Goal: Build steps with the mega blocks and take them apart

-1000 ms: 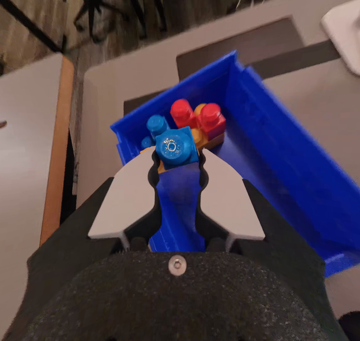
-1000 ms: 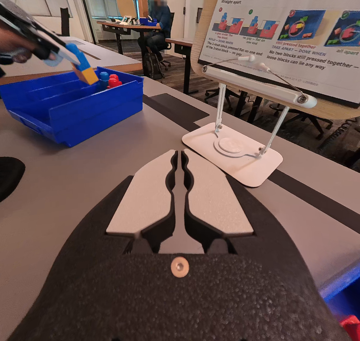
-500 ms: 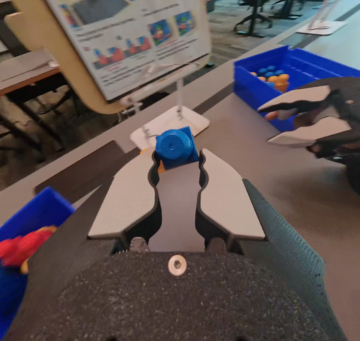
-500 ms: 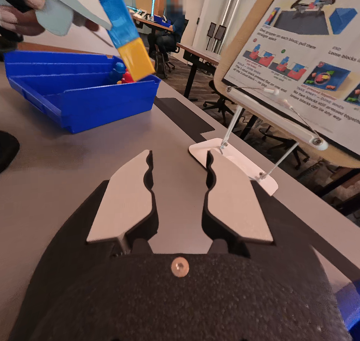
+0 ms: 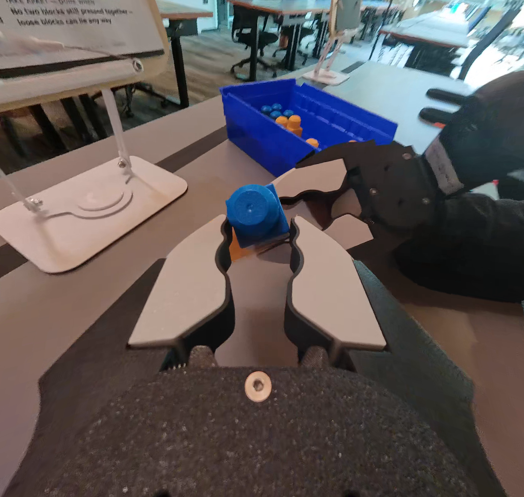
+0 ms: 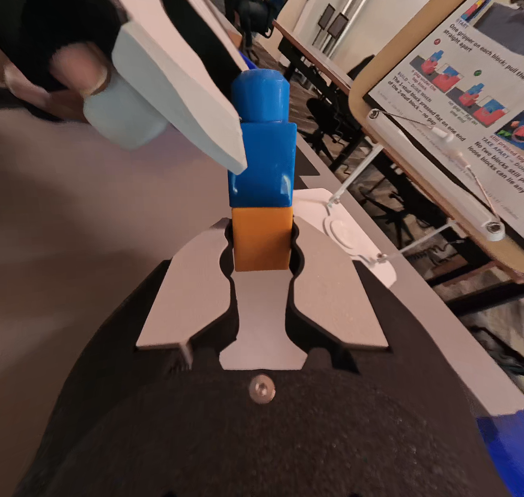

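The left gripper (image 5: 258,228) is clamped on the blue single-stud plastic block (image 6: 262,154), and the right gripper (image 6: 262,245) has its jaws closed narrowly on the orange plastic block (image 6: 261,240) pressed beneath it, the pair held above the grey table (image 5: 85,299). Judged from this, the pair is not yet separated. The blue plastic bin (image 5: 255,143) beyond holds further blue and orange blocks.

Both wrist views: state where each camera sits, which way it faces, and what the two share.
Left wrist view: on the left gripper, facing a blue bin and white stand; shows the right gripper and a gloved hand.
Right wrist view: on the right gripper, facing the instruction board; shows a left-gripper finger.
Shared: the blue block on the orange block.
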{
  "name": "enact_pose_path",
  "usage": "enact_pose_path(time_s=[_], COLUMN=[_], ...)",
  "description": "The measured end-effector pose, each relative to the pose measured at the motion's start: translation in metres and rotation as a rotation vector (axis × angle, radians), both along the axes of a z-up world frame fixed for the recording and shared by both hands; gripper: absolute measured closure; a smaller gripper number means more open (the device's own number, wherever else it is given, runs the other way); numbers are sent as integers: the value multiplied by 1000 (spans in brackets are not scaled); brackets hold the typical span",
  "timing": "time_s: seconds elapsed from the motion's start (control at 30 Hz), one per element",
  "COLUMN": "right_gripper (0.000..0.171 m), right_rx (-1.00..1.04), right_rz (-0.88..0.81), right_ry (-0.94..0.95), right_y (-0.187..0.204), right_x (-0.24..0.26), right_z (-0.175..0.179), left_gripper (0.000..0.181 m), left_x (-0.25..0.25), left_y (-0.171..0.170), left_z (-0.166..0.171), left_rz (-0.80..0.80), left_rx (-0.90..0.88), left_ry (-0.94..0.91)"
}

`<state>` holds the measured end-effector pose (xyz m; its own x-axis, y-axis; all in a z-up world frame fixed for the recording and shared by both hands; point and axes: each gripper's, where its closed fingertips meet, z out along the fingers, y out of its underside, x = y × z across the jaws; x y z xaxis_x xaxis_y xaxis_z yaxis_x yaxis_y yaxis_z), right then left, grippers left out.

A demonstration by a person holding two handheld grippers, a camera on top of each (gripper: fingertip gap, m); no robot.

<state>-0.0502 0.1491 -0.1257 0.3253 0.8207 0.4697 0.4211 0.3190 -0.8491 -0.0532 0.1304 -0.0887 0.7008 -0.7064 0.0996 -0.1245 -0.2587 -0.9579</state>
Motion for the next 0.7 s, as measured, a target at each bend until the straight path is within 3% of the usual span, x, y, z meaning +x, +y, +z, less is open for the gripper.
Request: enact_pose_path(time_s=[0.2,0.37,0.53,0.6,0.7], right_gripper=[135,135,135,135,135], right_rx=[-311,-547,-620,-645,-647], right_rz=[231,480,590,621,645], right_ry=[309,591,601,607,560], right_y=[-18,-37,-56,-60,-66], right_x=[6,21,14,13,11], right_z=[34,75,75,74,69], left_gripper=[131,124,127,143,144], left_x=[-7,-2,17,19,18], left_y=[-7,-17,-35,-42,-46], left_z=[23,26,33,35,36], left_rz=[-73,-169,-281,-317,-339], left_rx=[127,103,123,142,157], left_ry=[-177,-303,-346,-347,-329])
